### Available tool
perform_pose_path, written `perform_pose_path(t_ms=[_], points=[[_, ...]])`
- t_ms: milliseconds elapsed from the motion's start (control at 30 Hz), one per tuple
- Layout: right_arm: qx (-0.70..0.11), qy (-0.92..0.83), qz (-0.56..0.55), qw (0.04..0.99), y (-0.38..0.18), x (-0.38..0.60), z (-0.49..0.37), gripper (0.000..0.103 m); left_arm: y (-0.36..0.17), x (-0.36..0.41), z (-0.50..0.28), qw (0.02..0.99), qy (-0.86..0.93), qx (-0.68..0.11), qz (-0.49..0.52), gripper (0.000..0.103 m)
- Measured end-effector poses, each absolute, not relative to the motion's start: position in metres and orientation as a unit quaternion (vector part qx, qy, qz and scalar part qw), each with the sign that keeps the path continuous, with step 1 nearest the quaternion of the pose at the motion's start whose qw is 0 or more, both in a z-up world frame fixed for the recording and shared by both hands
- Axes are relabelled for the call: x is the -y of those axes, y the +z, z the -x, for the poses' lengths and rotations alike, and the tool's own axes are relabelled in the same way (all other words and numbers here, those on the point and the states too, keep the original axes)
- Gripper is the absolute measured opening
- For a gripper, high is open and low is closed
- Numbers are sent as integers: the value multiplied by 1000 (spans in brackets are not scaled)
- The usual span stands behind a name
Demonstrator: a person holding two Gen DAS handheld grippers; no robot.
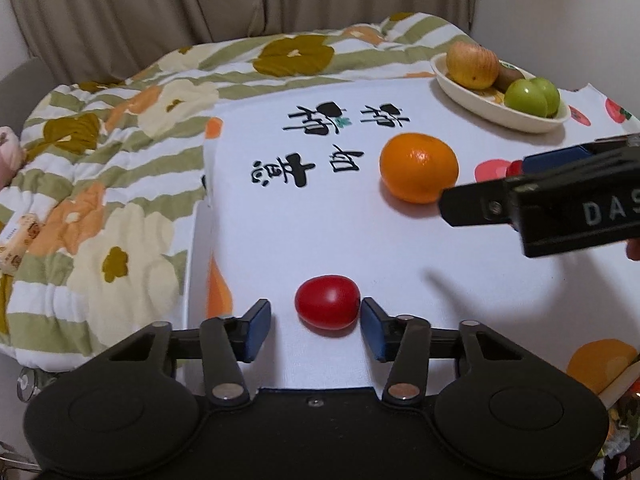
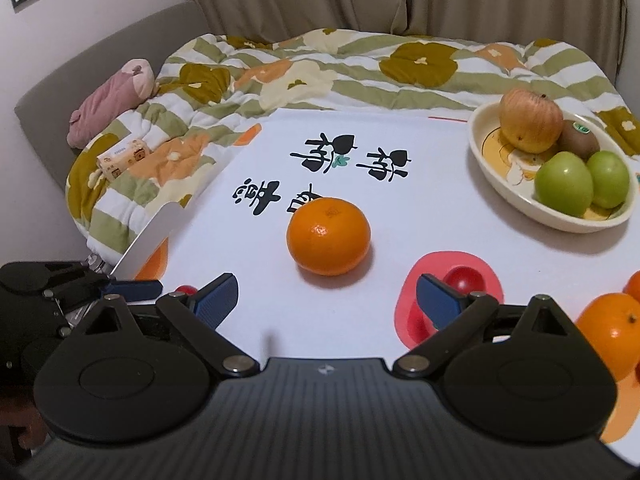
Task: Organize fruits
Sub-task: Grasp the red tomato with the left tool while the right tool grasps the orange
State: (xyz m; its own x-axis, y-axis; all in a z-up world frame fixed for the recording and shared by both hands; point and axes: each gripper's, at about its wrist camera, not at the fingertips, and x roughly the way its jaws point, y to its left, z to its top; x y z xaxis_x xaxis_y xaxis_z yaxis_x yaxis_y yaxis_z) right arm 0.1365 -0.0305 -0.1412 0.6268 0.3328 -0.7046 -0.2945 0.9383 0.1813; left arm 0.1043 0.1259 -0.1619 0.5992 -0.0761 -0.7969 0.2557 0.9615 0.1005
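A white printed cloth [image 1: 320,240] covers a table, with a flowered quilt [image 1: 100,160] bunched beyond it.

In the left wrist view, the left gripper [image 1: 316,326] sits at the bottom centre of the frame. Its blue pads flank a small red tomato [image 1: 327,300]; the right pad touches the fruit, while a clear gap shows at the left pad, so the jaws are not yet clamped on it.

An orange [image 1: 418,167] lies loose right of centre, and a cream bowl [image 1: 520,122] at the upper right holds an apple, a kiwi and green fruit.

In the right wrist view, the right gripper [image 2: 326,300] sits at the bottom centre with its jaws spread wide and empty. The orange [image 2: 328,236] lies just beyond the fingertips.

Risks, as judgement:
- The tomato is smooth and rounded. One-sided contact could nudge it sideways, or a tight squeeze could split it.
- The orange could roll away if a fingertip bumps it.
- The two grippers work close together and could knock each other.
- The bowl is already fairly full, so added fruit might roll out.
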Motion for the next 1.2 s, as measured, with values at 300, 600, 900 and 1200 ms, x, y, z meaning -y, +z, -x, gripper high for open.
perform_pose_path(t_ms=[300,600,900,1200], points=[[-409,174,-21,896,-154,24,-154,98,-163,-127,-110,889,-115,-432,-98,40],[-408,175,-12,896,-159,16,-170,91,-163,-129,-111,890,-115,-433,-88,40],[-407,174,-11,897,-163,12,-182,87,-164,-133,-113,893,-103,-432,-76,40],[-408,182,-5,894,-166,11,-190,78,-162,-138,-115,896,-76,-433,-64,40]])
